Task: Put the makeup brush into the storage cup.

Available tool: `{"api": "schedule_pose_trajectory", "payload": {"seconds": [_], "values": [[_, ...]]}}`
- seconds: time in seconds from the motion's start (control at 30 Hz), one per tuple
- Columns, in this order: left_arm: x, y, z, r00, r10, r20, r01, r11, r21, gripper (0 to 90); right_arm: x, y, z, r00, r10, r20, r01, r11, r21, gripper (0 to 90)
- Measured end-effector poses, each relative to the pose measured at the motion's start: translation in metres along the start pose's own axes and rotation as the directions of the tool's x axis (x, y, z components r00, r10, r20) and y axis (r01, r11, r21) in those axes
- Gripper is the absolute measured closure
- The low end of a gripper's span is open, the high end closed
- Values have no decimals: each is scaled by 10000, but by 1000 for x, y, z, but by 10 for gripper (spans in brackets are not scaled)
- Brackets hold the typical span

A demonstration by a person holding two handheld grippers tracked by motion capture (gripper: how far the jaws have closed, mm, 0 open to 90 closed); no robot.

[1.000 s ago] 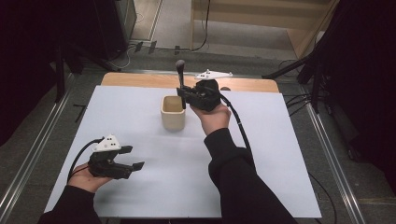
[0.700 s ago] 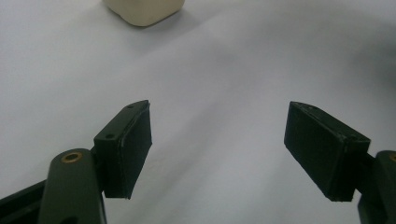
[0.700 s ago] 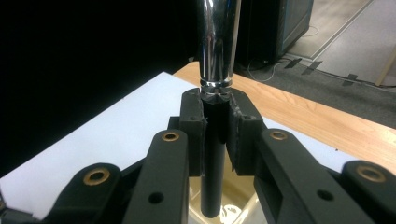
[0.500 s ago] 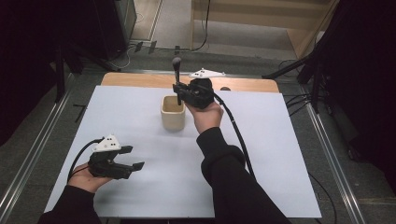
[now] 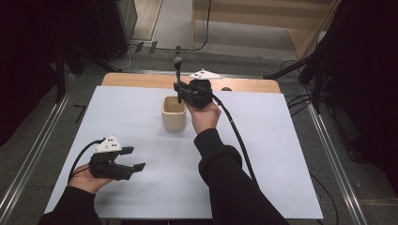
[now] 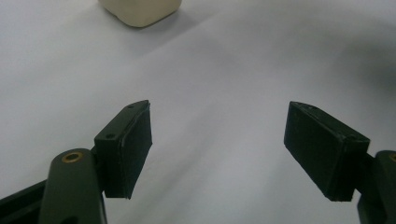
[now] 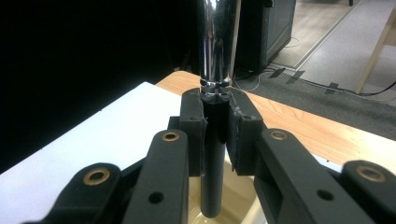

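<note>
A: The right gripper pinches a dark-handled tool upright, its lower end just over the mouth of the cream cup near the far edge of the tabletop.

B: Keep it upright and lower it straight in, clear of the rim.

A: What kind of tool, I can't quite tell. The left gripper, jaws spread and holding nothing, rests near the front left corner, well apart. Nothing blocks the cup.
</note>
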State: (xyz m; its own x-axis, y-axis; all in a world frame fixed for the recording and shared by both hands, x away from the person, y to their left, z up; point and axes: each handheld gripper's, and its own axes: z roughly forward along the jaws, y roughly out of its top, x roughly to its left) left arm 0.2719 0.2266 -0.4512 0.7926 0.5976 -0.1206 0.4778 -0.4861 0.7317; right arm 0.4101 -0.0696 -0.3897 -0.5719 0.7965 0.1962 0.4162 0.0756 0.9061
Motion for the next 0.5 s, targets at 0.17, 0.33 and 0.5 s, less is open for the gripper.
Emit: {"api": "schedule_pose_trajectory", "payload": {"seconds": [0.17,0.33,0.5], "values": [[0,0,-1,10000,25,30,-25,10000,-20,239,0,-7,8,9999,109,-108,-107,9998,157,790],[0,0,0,10000,18,12,-18,10000,10,239,4,-13,15,9999,95,-76,-93,9999,146,790],[0,0,-1,10000,5,36,-5,10000,-22,239,3,-18,18,10000,68,2,-68,10000,5,790]]}}
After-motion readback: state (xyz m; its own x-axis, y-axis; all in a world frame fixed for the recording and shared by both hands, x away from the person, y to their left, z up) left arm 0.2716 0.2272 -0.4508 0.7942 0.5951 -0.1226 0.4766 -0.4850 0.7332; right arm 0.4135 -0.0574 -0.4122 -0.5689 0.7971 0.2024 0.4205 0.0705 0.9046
